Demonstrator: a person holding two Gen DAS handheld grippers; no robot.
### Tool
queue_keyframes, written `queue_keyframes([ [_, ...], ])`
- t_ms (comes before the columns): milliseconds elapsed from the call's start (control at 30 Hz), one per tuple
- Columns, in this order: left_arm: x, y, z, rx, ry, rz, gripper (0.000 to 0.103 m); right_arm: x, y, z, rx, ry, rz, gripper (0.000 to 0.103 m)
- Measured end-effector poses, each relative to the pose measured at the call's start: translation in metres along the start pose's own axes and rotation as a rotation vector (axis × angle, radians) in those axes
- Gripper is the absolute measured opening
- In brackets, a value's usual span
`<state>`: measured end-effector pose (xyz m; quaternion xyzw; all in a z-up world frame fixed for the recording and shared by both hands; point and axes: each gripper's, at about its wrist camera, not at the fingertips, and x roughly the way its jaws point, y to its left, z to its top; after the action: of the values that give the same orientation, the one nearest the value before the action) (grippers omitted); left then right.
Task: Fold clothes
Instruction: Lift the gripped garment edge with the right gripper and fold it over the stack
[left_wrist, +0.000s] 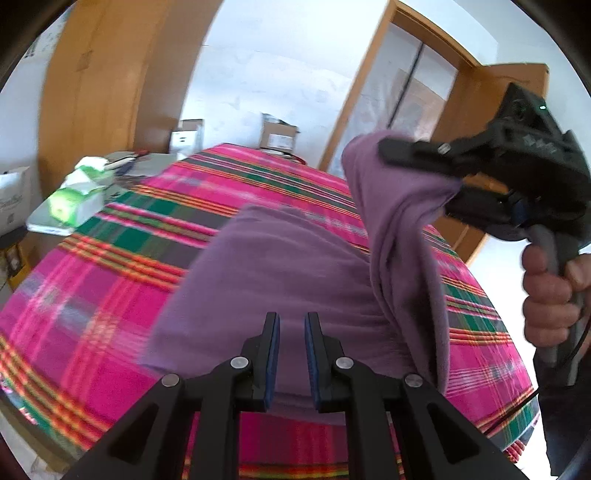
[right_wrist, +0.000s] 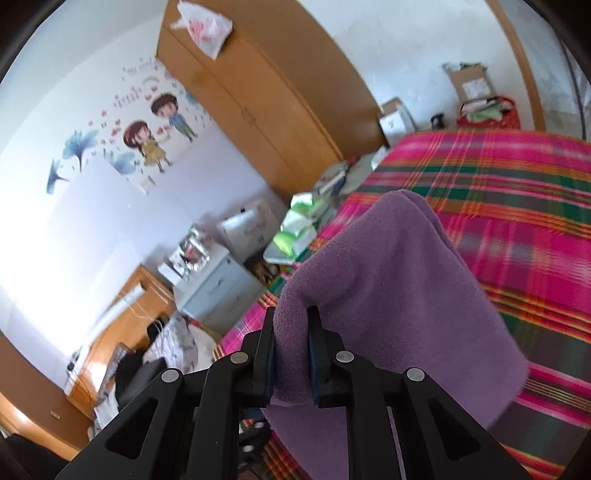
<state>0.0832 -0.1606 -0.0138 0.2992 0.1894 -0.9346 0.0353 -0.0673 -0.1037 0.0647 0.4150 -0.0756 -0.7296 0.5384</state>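
Right gripper (right_wrist: 291, 354) jaws clamp soft purple fleece garment (left_wrist: 266, 280) lifted over plaid bed (left_wrist: 92, 295); left gripper (left_wrist: 291, 354) jaws narrow, empty.

A home bedroom: plaid-covered bed (right_wrist: 498, 206), wooden wardrobe (right_wrist: 258, 99), cartoon wall stickers (right_wrist: 147, 136).

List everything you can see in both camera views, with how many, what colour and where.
Garment: one, purple, on the bed, one edge lifted.
Bed cover: one, pink, green and orange plaid, over the bed.
Wardrobe: one, light brown, against the wall.
Plastic bag: one, white and red, on top of the wardrobe.
Wall stickers: a group, cartoon figures and blue flowers, on the white wall.
Tissue packs: a few, green and white, beside the bed.
Cardboard boxes: several, beyond the bed's far end.
Door: one, brown, open.
Left gripper: black, open above the garment.
Right gripper: black, shut on the garment's edge.
Hand: one, on the right gripper's handle.
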Motion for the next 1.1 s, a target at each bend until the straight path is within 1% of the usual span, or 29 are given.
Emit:
queue_keyframes([
  [67,-0.002,0.009,0.0,-0.014,-0.002,0.012,0.014,0.021,0.0,0.0,-0.009,0.036,-0.009,0.018],
  [133,-0.002,0.014,0.001,-0.019,-0.003,0.014,0.014,0.041,-0.002,-0.001,-0.005,0.073,-0.012,0.022],
  [200,-0.004,0.019,0.001,-0.021,-0.007,0.01,0.014,0.055,-0.005,-0.003,0.004,0.095,-0.009,0.034],
  [267,-0.005,0.021,0.001,-0.02,-0.013,-0.001,0.017,0.062,-0.006,-0.005,0.014,0.097,0.004,0.036],
  [333,-0.006,0.024,0.002,-0.026,-0.022,-0.016,0.024,0.061,-0.006,-0.007,0.018,0.088,0.017,0.037],
  [367,-0.006,0.026,0.003,-0.029,-0.027,-0.03,0.025,0.058,-0.005,-0.008,0.019,0.081,0.021,0.037],
  [433,-0.006,0.028,0.004,-0.036,-0.037,-0.059,0.03,0.046,-0.007,-0.012,0.02,0.051,0.023,0.037],
  [500,-0.005,0.032,0.006,-0.047,-0.036,-0.083,0.034,0.032,-0.011,-0.017,0.03,0.022,0.016,0.037],
  [700,0.011,0.047,0.021,-0.102,-0.037,-0.127,0.035,-0.009,-0.034,-0.041,0.095,-0.047,-0.009,0.037],
  [833,0.02,0.053,0.031,-0.132,-0.046,-0.157,0.042,-0.029,-0.052,-0.059,0.15,-0.074,-0.024,0.037],
  [900,0.03,0.054,0.034,-0.147,-0.027,-0.169,0.043,-0.035,-0.059,-0.065,0.173,-0.082,-0.028,0.037],
  [967,0.043,0.058,0.036,-0.179,0.013,-0.183,0.043,-0.04,-0.067,-0.07,0.198,-0.09,-0.03,0.037],
  [1000,0.051,0.061,0.036,-0.21,0.043,-0.188,0.036,-0.042,-0.07,-0.071,0.208,-0.094,-0.031,0.037],
  [1033,0.054,0.062,0.036,-0.231,0.055,-0.206,0.014,-0.044,-0.073,-0.073,0.217,-0.097,-0.032,0.037],
  [1067,0.054,0.062,0.036,-0.248,0.056,-0.232,0.012,-0.046,-0.076,-0.075,0.226,-0.1,-0.033,0.037],
  [1100,0.049,0.061,0.037,-0.249,0.036,-0.243,0.012,-0.048,-0.078,-0.077,0.231,-0.105,-0.034,0.037],
])
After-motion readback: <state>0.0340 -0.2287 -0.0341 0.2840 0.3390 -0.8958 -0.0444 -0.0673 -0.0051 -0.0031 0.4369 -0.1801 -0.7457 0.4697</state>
